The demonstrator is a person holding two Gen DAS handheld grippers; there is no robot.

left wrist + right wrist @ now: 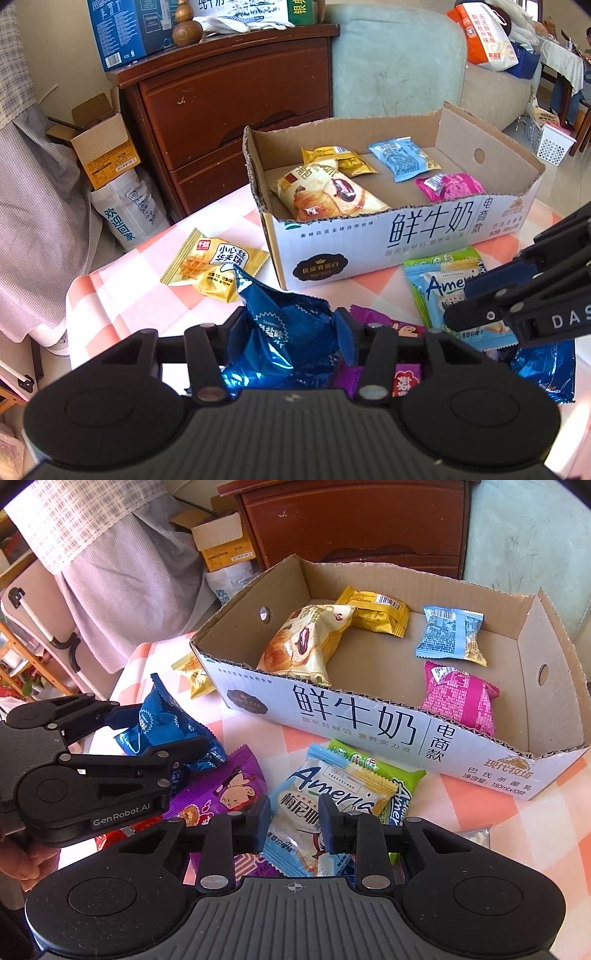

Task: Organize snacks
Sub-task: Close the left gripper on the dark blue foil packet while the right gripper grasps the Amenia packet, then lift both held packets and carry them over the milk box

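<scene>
While my left gripper (291,332) pinches the blue foil packet (284,325) just above the table, short of the cardboard box (369,716), I'd lift it over the near wall before releasing. My right gripper (293,823) hangs part-open over the light blue cracker pack (325,801), holding nothing.

Checked table (554,812), milk carton (369,720), loose snacks (332,794)

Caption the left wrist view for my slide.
Left claw grips a blue foil snack before the snack box.
</scene>
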